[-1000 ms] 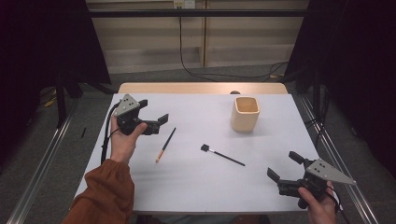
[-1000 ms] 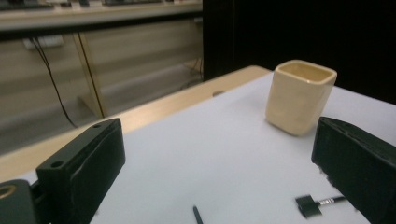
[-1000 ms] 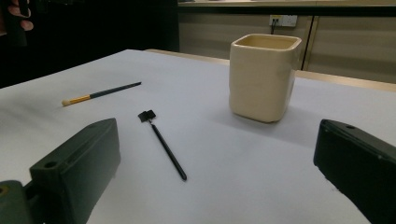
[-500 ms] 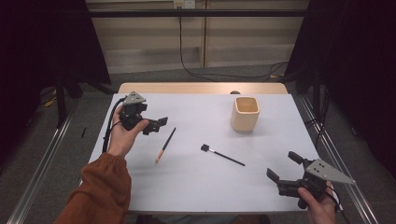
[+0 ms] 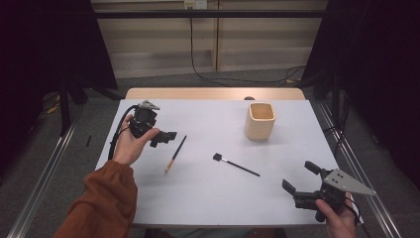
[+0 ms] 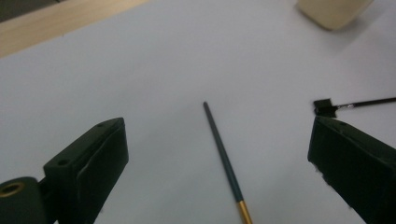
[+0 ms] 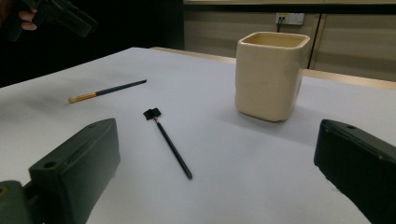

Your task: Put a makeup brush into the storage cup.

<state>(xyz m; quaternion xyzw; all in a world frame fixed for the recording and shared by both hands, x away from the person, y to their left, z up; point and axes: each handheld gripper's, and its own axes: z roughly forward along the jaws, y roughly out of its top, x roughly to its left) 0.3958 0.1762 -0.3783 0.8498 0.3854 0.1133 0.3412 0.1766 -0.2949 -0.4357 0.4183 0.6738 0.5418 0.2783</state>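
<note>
A slim dark brush with a gold end (image 5: 176, 153) (image 6: 226, 163) (image 7: 107, 91) lies left of centre on the white table (image 5: 208, 198). A black brush with a small square head (image 5: 236, 164) (image 7: 170, 142) lies mid-table, its head (image 6: 325, 106) at the left gripper view's right edge. A cream square cup (image 5: 260, 120) (image 7: 271, 74) stands upright at the back right. My left gripper (image 5: 166, 138) (image 6: 219, 123) hovers open, tilted down over the gold-ended brush's dark tip, touching nothing. My right gripper (image 5: 298, 175) (image 7: 218, 126) is open and empty near the front right corner, facing the cup and black brush.
A bare wooden strip (image 5: 213, 93) runs along the table's far edge. Metal rails (image 5: 47, 168) flank the table on the floor, and a black cable (image 5: 208, 74) trails behind it. The left hand with its gripper (image 7: 60, 16) is at the right gripper view's top left.
My left gripper has shifted a little toward the table's middle and tipped downward over the gold-ended brush. The right gripper, both brushes and the cup have stayed put.
</note>
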